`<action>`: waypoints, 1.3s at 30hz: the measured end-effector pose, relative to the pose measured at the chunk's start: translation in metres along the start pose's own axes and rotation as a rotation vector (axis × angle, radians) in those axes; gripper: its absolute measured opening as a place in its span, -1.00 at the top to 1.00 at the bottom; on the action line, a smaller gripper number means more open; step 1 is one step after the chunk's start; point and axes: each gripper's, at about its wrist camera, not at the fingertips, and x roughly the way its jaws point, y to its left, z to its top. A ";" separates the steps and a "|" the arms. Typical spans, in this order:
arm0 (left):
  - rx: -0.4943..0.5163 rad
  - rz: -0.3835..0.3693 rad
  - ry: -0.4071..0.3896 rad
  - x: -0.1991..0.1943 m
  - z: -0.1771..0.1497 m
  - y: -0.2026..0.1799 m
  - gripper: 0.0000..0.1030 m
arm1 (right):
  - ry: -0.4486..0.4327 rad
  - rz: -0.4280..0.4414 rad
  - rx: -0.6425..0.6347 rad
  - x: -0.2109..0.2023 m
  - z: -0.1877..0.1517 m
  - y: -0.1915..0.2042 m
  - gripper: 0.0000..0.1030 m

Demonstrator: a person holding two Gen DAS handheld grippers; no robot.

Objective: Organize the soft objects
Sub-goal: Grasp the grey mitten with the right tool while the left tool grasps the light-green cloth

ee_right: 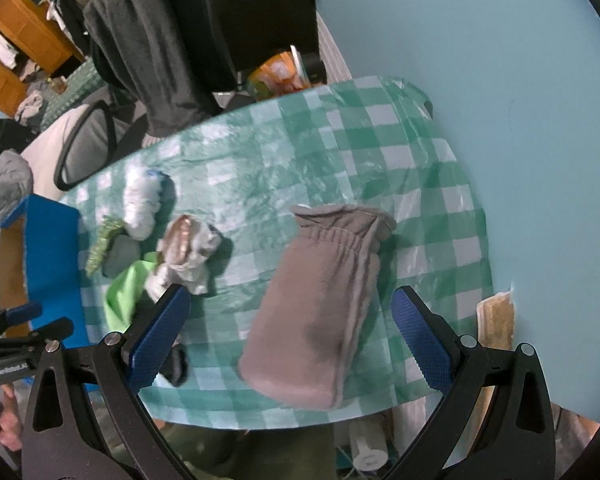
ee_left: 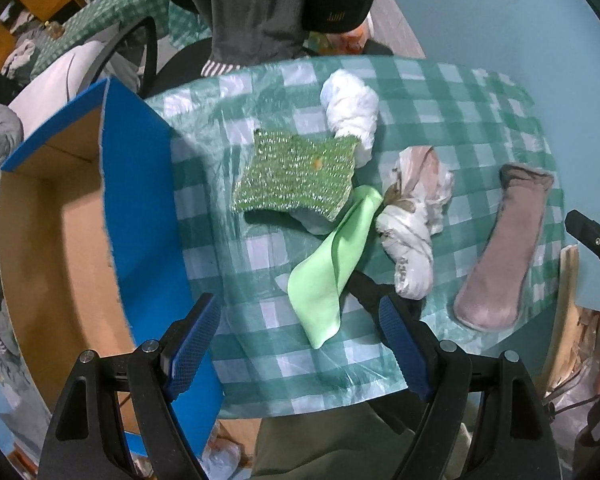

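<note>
One flat, mauve fleece sock (ee_right: 320, 312).

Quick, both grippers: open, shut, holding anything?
Left gripper: jaws open, empty, above the green cloth.
Right gripper: jaws open, empty, over the grey sock.

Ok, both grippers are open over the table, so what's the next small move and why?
Probably lower the right gripper and close on the grey sock: it lies flat between the open fingers, while the cardboard box beside the left gripper looks empty.
</note>
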 end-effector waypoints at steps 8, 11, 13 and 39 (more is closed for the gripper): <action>-0.001 0.015 0.011 0.021 0.000 -0.006 -0.61 | 0.051 -0.043 -0.010 0.037 -0.004 -0.010 -0.96; -0.011 0.028 0.027 0.030 0.000 -0.005 -0.61 | 0.071 -0.061 -0.006 0.049 -0.005 -0.011 -0.96; -0.017 0.029 0.032 0.035 -0.001 -0.006 -0.61 | 0.082 -0.073 -0.005 0.057 -0.006 -0.011 -0.96; -0.058 -0.008 0.089 0.093 0.003 -0.011 -0.61 | 0.132 -0.132 -0.084 0.104 -0.013 -0.003 -0.40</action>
